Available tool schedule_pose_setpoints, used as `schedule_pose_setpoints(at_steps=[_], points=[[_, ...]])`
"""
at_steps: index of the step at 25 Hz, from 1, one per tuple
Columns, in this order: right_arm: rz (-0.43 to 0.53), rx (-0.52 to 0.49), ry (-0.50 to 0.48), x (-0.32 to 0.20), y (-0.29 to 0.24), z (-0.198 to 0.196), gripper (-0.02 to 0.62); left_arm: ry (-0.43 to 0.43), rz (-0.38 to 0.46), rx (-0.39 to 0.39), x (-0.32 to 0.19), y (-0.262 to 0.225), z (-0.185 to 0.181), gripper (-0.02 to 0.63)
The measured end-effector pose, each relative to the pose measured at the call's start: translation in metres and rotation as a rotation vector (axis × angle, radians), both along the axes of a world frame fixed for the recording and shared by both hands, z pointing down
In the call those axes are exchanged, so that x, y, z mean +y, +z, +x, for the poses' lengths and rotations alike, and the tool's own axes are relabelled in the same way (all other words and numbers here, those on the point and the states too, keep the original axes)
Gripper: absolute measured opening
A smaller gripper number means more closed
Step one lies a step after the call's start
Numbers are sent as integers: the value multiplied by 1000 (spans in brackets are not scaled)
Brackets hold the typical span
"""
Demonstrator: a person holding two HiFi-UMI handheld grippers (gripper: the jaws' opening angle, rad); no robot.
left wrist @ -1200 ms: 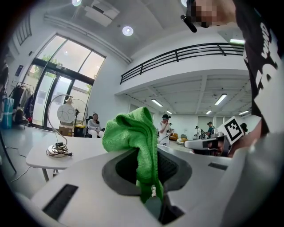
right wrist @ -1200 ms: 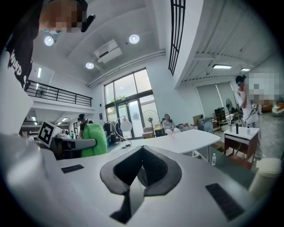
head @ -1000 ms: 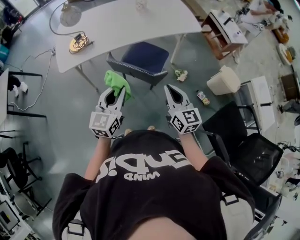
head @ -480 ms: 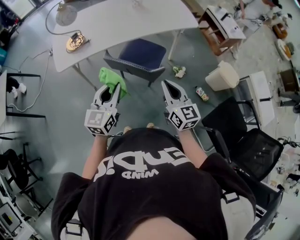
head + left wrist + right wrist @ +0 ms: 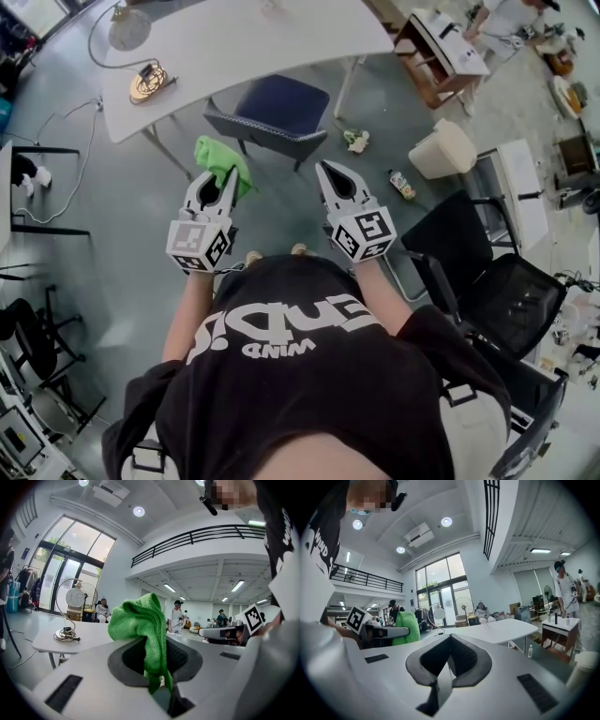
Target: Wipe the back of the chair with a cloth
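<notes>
A dark blue chair [image 5: 272, 111] stands tucked at the white table [image 5: 244, 42], its back rim facing me. My left gripper [image 5: 228, 174] is shut on a green cloth [image 5: 217, 157], which bunches up past the jaw tips [image 5: 140, 620] and hangs short of the chair's back at its left end. In the right gripper view the cloth [image 5: 404, 627] shows at the left. My right gripper [image 5: 328, 169] is shut and holds nothing; it hovers to the right, just short of the chair. In its own view the right gripper [image 5: 450, 637] has its jaws meeting.
A desk lamp and coiled cable [image 5: 145, 82] lie on the table's left part. A beige bin [image 5: 442, 150], a bottle [image 5: 400, 185] and crumpled litter [image 5: 356, 141] are on the floor at the right. Black mesh chairs [image 5: 487, 281] stand close to my right side.
Both grippers have moved slightly forward and up towards the chair, the left one carrying the green cloth with it. Neither gripper's state has changed.
</notes>
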State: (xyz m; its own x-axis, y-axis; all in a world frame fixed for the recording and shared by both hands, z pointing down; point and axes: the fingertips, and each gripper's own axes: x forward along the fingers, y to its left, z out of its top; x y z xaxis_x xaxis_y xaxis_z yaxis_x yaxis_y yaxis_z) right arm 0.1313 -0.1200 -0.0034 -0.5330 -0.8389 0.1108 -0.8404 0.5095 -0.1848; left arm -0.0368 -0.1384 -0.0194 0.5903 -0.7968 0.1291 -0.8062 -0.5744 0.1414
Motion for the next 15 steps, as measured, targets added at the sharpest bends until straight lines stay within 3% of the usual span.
schedule_pose_setpoints(at_steps=[15], points=[[-13, -6, 2, 9, 3, 0, -3, 0, -21, 4, 8, 8, 4, 63]])
